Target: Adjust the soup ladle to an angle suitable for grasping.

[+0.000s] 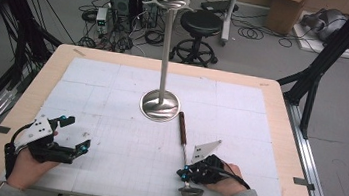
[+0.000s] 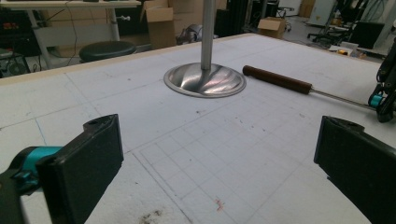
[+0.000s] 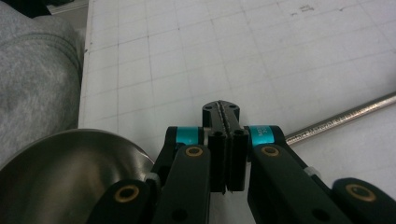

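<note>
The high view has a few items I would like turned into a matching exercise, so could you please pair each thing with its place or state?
Things:
1. ladle
2. stand
3. left gripper
4. right gripper

Places or states:
A. jaws wide apart, over bare mat
B. upright at the middle of the table
C. jaws closed together, beside the ladle's bowl
D. lying flat, wooden handle toward the stand

Pairs: 1-D, 2-B, 3-A, 4-C
</note>
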The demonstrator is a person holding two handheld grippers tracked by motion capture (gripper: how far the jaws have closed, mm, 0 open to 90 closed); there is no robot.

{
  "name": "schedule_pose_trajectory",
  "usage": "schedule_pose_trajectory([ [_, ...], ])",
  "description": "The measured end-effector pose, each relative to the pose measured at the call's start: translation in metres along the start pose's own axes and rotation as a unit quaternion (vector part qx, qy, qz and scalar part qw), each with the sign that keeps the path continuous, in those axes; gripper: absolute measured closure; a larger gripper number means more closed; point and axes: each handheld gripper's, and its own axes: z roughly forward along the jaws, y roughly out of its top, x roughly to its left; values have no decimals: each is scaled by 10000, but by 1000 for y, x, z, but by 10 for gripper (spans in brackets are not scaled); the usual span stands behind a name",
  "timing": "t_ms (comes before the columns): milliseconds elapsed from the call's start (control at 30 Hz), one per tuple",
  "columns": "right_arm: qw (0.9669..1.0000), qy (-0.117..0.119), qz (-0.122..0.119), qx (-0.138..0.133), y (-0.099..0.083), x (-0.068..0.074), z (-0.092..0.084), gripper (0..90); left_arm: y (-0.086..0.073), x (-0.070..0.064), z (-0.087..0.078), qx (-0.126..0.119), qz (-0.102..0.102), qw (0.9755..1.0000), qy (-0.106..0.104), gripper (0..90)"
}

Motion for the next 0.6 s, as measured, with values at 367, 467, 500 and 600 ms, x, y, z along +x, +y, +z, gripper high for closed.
schedule_pose_trajectory([
  [367,9997,-62,229,-44,-12,-9,-13,900,0,0,2,13,15,10000,-32,18],
  [467,9995,-144,292,-27,-16,-11,-17,900,0,0,3,25,14,10000,-31,18],
  [500,9994,-179,283,-31,-17,-13,-19,900,0,0,3,27,19,10000,-37,18],
  [600,9991,-238,364,-27,-19,-16,-22,900,0,0,3,32,12,10000,-38,18],
])
